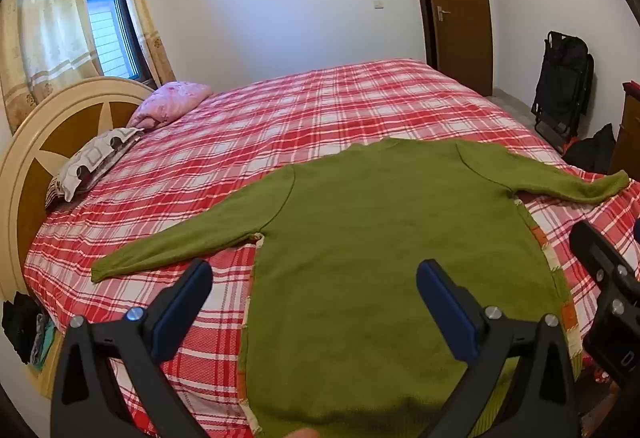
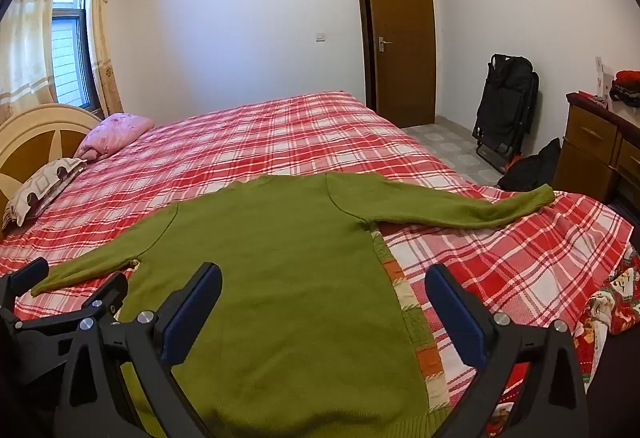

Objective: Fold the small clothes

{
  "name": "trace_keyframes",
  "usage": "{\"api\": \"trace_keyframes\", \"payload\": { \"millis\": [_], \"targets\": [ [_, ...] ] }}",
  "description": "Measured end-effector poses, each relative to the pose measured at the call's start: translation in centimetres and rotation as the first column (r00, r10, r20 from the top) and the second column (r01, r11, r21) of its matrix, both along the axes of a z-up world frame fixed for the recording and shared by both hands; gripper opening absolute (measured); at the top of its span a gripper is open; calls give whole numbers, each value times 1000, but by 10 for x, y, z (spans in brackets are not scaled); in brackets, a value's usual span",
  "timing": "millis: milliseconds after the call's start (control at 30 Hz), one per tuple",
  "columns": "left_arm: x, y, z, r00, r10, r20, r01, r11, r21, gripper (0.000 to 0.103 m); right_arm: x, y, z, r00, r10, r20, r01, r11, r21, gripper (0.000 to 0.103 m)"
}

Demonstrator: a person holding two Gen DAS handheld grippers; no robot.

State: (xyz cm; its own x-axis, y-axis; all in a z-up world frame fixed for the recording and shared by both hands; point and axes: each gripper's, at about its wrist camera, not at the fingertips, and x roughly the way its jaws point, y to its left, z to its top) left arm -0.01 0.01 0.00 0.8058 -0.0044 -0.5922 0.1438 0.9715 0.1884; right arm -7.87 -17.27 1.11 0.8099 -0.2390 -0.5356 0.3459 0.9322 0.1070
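Note:
A green knit sweater (image 1: 380, 238) lies flat, back up, on the red plaid bedspread (image 1: 280, 117), both sleeves spread out to the sides. A striped patterned edge shows along its right side. My left gripper (image 1: 316, 286) is open and empty above the sweater's lower left part. My right gripper (image 2: 324, 290) is open and empty above the sweater's (image 2: 272, 258) lower right side. The right gripper also shows at the right edge of the left wrist view (image 1: 604, 278), and the left gripper at the left edge of the right wrist view (image 2: 68, 286).
Two pillows (image 1: 120, 129) lie by the headboard (image 1: 52, 133) at the left. A brown door (image 2: 400, 37), a folded black chair (image 2: 508, 105), a black bag (image 2: 528, 165) and a wooden dresser (image 2: 600, 145) stand to the right of the bed.

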Motion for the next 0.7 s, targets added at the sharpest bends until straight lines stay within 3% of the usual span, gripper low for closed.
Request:
{"api": "trace_keyframes", "payload": {
  "millis": [433,700],
  "targets": [
    [-4,-9,1,999,-40,-27,39,999,-18,103,2,2,-6,1000,3,-6,-3,1000,-2,102],
    [2,0,-1,999,-18,-36,16,999,-45,103,2,2,-7,1000,5,-15,-5,1000,5,102]
  ]
}}
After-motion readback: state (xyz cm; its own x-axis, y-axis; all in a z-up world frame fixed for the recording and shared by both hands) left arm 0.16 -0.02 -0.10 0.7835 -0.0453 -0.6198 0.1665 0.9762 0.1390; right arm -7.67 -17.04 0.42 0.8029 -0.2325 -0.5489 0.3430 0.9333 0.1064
